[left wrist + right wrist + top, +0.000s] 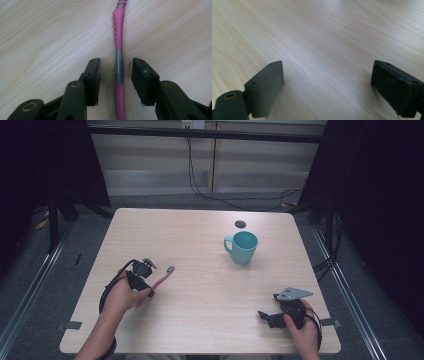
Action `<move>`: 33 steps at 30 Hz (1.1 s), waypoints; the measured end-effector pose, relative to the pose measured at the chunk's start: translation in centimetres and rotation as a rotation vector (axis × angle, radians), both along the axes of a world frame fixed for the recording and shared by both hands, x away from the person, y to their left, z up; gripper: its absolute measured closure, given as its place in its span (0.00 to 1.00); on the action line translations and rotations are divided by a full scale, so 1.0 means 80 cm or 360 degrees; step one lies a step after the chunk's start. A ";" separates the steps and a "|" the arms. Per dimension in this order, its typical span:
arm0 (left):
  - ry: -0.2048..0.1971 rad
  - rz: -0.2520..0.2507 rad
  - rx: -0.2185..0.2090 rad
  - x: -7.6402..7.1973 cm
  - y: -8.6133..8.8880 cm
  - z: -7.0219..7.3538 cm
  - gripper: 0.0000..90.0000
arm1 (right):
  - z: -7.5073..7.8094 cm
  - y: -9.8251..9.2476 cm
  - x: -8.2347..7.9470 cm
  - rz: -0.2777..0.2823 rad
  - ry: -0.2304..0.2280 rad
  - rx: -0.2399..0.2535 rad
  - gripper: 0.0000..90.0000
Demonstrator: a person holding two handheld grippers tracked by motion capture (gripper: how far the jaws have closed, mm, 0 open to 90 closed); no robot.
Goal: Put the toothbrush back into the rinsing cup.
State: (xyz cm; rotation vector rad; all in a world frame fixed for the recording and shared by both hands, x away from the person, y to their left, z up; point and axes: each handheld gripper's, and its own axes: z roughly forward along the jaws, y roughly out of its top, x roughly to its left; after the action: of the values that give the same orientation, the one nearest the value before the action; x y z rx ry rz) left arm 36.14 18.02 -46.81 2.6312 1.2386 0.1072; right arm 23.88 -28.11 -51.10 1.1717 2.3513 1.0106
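Left gripper (150,282) over pink toothbrush (162,279)

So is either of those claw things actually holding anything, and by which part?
Not yet. The left gripper straddles the pink toothbrush at its handle, gaps showing on both sides. The right gripper is open over the table.

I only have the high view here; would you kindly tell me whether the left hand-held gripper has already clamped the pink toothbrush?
Observer: Not yet. In the left gripper view the toothbrush lies between the jaws of the left hand-held gripper, with a gap on each side.
Operator: Thank you. Which part sits between them?
Observer: The grey section of the handle, below the ribbed pink grip.
Operator: And the right one?
Observer: The right hand-held gripper stands wide open over bare table.
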 end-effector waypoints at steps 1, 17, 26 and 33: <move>0.0004 0.0001 0.0003 0.001 -0.002 0.000 0.69 | 0.000 0.000 0.000 0.0000 -0.0002 -0.0002 0.12; 0.0006 -0.0040 -0.0008 0.001 -0.009 0.001 0.92 | 0.000 0.000 0.000 -0.0001 -0.0001 -0.0001 0.12; 0.0007 -0.0010 -0.0093 0.004 -0.008 0.000 0.93 | 0.000 0.000 0.000 -0.0001 -0.0001 -0.0001 0.12; 0.0000 0.0004 -0.0130 0.007 -0.009 -0.001 0.93 | 0.000 0.000 0.000 -0.0001 0.0000 -0.0002 0.12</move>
State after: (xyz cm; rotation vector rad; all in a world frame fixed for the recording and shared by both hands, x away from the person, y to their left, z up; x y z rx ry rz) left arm 36.70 17.27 -46.91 2.5601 1.2199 0.0556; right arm 23.88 -28.12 -51.10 1.1719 2.3514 1.0091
